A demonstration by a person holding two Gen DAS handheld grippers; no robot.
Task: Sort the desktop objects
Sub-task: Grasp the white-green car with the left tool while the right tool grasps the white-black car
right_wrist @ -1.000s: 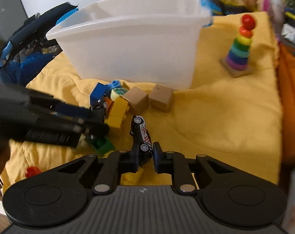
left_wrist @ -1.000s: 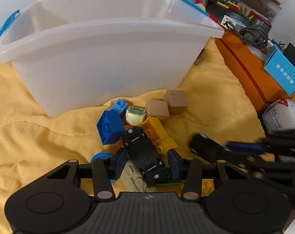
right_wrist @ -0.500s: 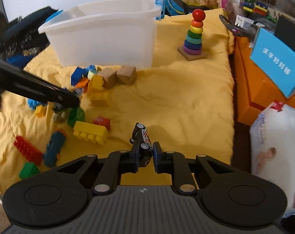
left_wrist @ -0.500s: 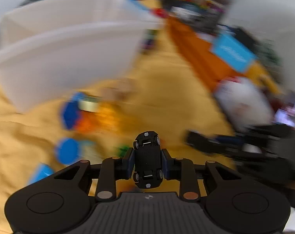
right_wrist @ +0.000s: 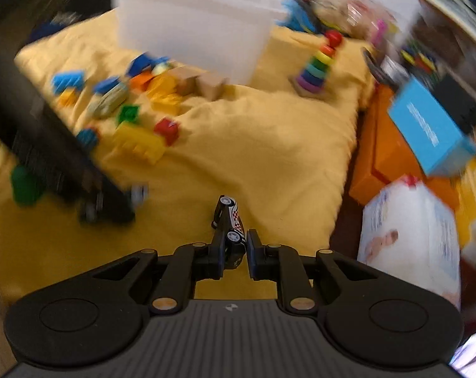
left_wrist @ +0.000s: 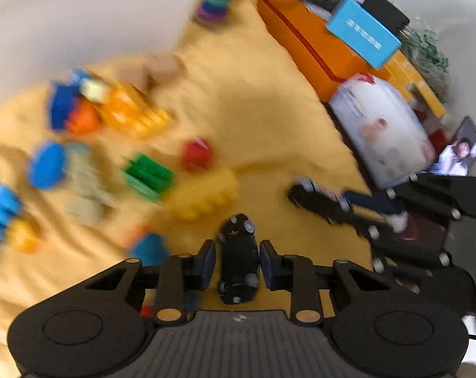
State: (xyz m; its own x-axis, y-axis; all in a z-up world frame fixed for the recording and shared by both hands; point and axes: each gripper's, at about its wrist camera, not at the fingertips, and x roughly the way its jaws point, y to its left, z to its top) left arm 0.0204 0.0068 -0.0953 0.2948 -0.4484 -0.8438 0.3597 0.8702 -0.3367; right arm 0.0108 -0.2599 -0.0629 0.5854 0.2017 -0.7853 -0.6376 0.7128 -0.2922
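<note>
My left gripper (left_wrist: 237, 260) is shut on a black toy car (left_wrist: 239, 261), belly up, above the yellow cloth (left_wrist: 253, 104). My right gripper (right_wrist: 235, 252) is shut on a black toy car with a red-and-white checkered roof (right_wrist: 230, 223), tipped on its side. The right gripper also shows at the right of the left wrist view (left_wrist: 348, 208); the left gripper shows blurred at the left of the right wrist view (right_wrist: 105, 201). Loose toy bricks (right_wrist: 137, 141) lie in front of the white tub (right_wrist: 194, 28).
A rainbow ring stacker (right_wrist: 316, 66) stands right of the tub. An orange box (right_wrist: 386, 154), a blue carton (right_wrist: 427, 126) and a white wipes pack (right_wrist: 408, 226) border the cloth on the right. Two wooden cubes (right_wrist: 200, 83) sit by the tub.
Both grippers have pulled back and up from the brick pile, each carrying its toy car. The left closed on the black car a second ago. The views swing fast and blur.
</note>
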